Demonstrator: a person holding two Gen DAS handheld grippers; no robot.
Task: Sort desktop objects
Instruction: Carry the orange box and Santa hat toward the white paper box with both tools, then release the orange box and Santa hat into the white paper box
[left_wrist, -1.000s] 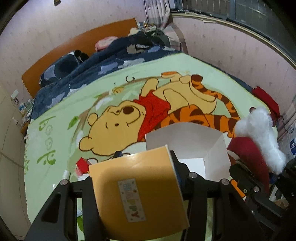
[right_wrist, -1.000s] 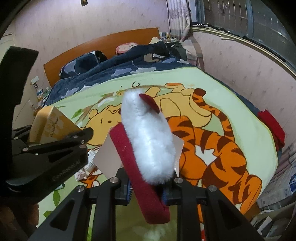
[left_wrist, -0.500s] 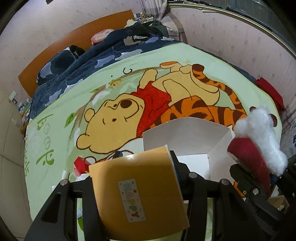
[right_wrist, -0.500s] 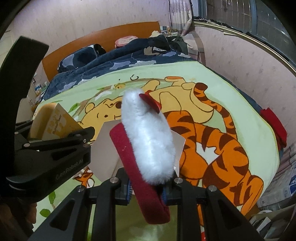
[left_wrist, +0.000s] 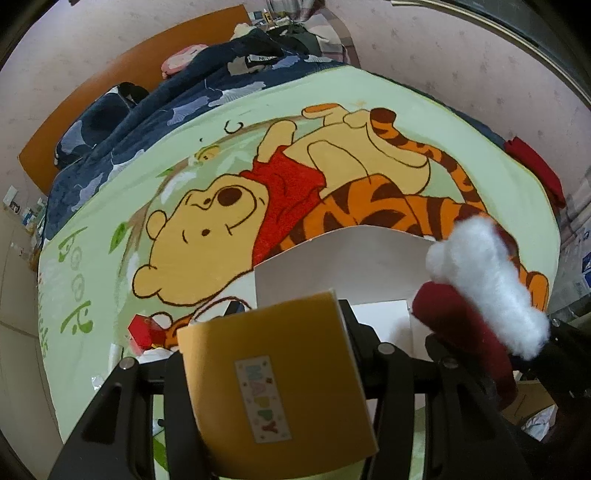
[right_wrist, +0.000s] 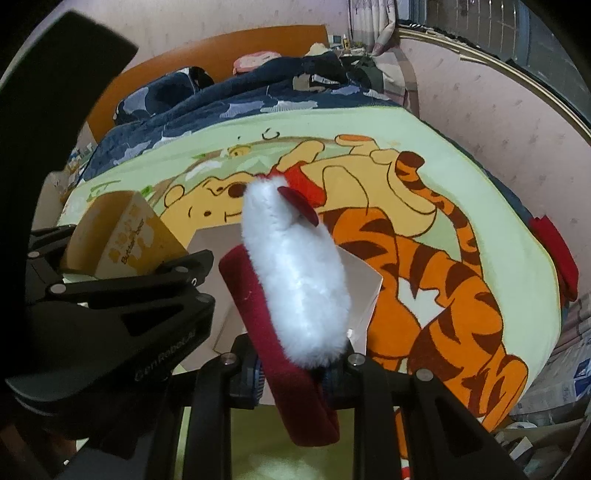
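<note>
**Both grippers loaded above a white box on the bed**

The left gripper (left_wrist: 269, 369) is clamped on a tan box (left_wrist: 277, 376) that carries a small "HAPPY" label on its upper face. The box sticks up between the jaws, tilted, and hangs over the near edge of an open white box (left_wrist: 343, 266) that stands on a green cartoon blanket (left_wrist: 92, 258). In the right wrist view the same tan box (right_wrist: 125, 236) shows at the left, held in the black left gripper (right_wrist: 122, 295).

The right gripper (right_wrist: 295, 369) is closed on a red and white Santa hat (right_wrist: 295, 280). The red band is pinched between the jaws, and the white fluffy trim rises above them in front of the white box (right_wrist: 218, 251). In the left wrist view the hat (left_wrist: 480, 288) sits just right of the tan box, over the right side of the white box.

A small red item (left_wrist: 142, 330) lies on the blanket to the left of the white box, near some white wrappers. A dark blue quilt (left_wrist: 147, 110) covers the far end of the bed.
</note>
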